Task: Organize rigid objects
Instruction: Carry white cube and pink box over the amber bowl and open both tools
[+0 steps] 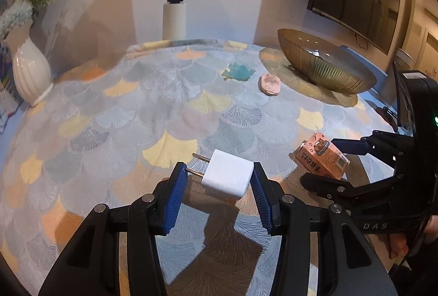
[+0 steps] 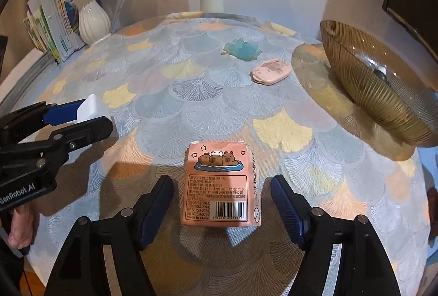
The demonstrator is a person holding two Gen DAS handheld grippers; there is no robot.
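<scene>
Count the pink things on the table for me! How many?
2. The pink box with cartoon animals lies near the front, between the right gripper's open fingers. The small pink oval case lies farther back, beside the gold bowl. More could hide inside the bowl.

Beside the ribbed, glossy amber glass bowl [image 2: 383,93], a woven matt tablecloth [image 2: 219,110] bears a printed cardboard box [image 2: 221,186] and a smooth white plastic charger [image 1: 228,175].

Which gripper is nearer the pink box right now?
Right. The right gripper straddles the pink box, pads clear; the left gripper, off to its side, holds the white charger.
</scene>
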